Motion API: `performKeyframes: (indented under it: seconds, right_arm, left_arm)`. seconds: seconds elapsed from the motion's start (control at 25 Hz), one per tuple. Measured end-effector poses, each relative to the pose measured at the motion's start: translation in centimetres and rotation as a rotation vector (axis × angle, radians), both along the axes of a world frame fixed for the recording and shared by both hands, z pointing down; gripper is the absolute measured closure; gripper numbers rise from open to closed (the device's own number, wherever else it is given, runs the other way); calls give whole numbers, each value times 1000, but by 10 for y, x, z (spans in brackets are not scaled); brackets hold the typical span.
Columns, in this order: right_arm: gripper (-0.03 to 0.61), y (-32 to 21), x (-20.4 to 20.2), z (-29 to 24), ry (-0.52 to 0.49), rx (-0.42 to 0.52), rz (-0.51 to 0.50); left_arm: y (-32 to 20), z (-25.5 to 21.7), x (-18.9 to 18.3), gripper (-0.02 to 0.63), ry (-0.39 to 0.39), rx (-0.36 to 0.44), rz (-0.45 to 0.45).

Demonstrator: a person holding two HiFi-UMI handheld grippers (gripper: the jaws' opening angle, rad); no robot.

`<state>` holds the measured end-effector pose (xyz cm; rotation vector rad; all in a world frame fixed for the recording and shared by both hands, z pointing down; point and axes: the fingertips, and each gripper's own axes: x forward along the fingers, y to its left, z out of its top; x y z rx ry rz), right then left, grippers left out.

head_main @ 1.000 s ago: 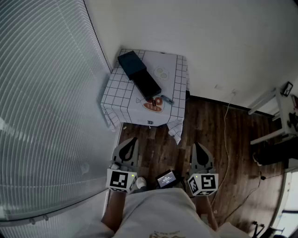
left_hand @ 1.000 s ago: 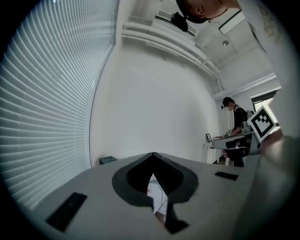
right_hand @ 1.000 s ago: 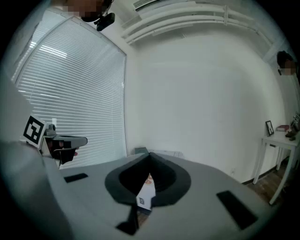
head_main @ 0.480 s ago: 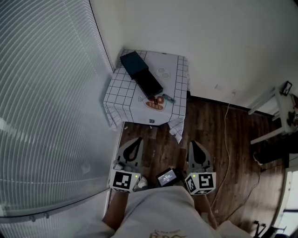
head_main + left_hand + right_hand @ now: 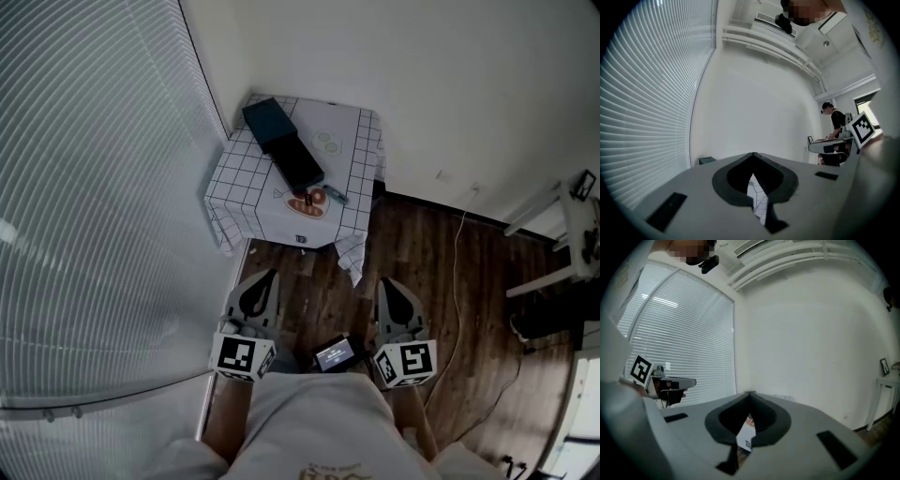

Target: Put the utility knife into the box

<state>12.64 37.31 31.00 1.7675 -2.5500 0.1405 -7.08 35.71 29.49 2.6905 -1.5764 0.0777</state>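
Observation:
A dark open box [image 5: 298, 165] lies on a small table [image 5: 242, 178] covered with a grid cloth, far ahead of me in the head view; its teal lid or second half [image 5: 265, 122] lies behind it. The small bluish utility knife [image 5: 336, 198] rests near the table's front right, beside a reddish heart-shaped item [image 5: 309, 203]. My left gripper [image 5: 268, 276] and right gripper [image 5: 386, 281] hang low over the wood floor, well short of the table. Both are shut with nothing in them. In the left gripper view [image 5: 752, 153] and right gripper view [image 5: 750, 393] the jaws meet at their tips.
Window blinds [image 5: 84, 187] fill the left side. A white wall runs behind the table. A cable [image 5: 457, 272] trails on the wood floor [image 5: 422, 244] at right, near white furniture [image 5: 562, 234]. A small device with a screen [image 5: 335, 354] sits at my chest. Another person [image 5: 834, 123] stands far right.
The head view has shifted a little; both grippers stay low and shut, the left one drifting slightly left. Nothing on the table has moved.

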Motion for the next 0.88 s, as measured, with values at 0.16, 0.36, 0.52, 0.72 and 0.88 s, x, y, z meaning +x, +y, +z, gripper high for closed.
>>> performKeyframes:
  seconds: [0.16,0.36,0.52,0.72,0.88]
  right_arm:
    - [571,-6,9,3,12,-2,-2]
    - [572,-19,16,7,-2,-20,-9]
    - [571,-38,21,12,5,-35,-1]
    - [572,-73,15,15,18,-38,-4]
    - [571,-107,11,18,28,-34,8]
  left_arm:
    - [-3,3,8,607,-4,4,-3]
    - [-21,3,18,607,-24,9,5]
    - [-41,7,20,607,-30,9,-4]
    - [-76,12,15,607,-26,10,-6]
    - [-115,15,11,607,-16,11,-4]
